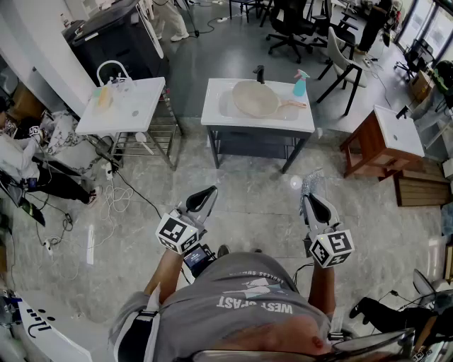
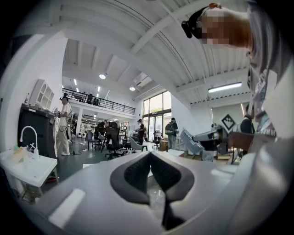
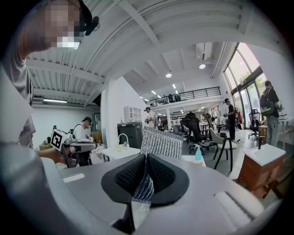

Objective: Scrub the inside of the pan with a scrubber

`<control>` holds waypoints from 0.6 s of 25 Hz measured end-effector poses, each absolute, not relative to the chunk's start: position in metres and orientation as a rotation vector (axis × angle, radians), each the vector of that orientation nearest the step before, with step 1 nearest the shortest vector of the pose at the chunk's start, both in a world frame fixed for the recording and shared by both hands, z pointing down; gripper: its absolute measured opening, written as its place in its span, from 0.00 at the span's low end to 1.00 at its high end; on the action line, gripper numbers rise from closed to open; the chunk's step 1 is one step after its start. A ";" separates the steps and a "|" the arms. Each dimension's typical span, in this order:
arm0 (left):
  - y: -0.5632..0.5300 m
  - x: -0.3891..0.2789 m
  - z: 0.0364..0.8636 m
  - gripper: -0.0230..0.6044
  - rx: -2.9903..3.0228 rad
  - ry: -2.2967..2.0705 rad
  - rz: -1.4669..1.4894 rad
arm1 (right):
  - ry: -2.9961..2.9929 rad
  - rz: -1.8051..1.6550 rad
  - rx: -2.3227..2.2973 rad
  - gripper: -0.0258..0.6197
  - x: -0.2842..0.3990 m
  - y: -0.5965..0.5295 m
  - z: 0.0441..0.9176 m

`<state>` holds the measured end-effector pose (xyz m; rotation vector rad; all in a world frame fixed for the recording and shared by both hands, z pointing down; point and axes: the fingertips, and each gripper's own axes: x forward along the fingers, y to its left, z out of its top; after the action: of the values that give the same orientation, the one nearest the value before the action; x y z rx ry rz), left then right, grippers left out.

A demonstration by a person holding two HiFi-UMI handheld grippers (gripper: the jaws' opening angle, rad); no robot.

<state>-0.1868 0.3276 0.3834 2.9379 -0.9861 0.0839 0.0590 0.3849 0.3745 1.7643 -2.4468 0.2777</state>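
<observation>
One pan (image 1: 256, 99) lies in a white sink table (image 1: 214, 107) on grey floor (image 1: 244, 191).

Head view steeply down; gripper views level, forward (all share faucet table (image 1: 148, 95)).

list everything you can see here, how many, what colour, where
pan: one, beige, in the basin of the middle sink table
middle sink table: one, white top, straight ahead
tap: one, black, behind the pan
spray bottle: one, teal, back right of the middle sink table
left sink table: one, white, left of the middle one
cabinet: one, wooden, white top, right
office chairs: a few, black, far back
scrubber: one, silver mesh, in the right hand-held gripper
left hand-held gripper: grey, shut, empty
right hand-held gripper: grey, shut on the scrubber
</observation>
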 end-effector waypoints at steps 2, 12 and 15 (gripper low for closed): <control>0.329 -0.186 0.384 0.04 2.938 -0.984 0.084 | -2.445 0.277 1.765 0.09 0.060 0.386 0.375; 0.329 -0.189 0.389 0.04 2.939 -0.979 0.087 | -2.442 0.280 1.770 0.09 0.057 0.387 0.379; 0.327 -0.190 0.390 0.04 2.938 -0.977 0.086 | -2.441 0.284 1.773 0.09 0.056 0.385 0.379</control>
<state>-0.1900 0.3272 0.3895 2.9377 -0.9769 0.0856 0.0560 0.3852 0.3794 1.7734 -2.4409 0.2839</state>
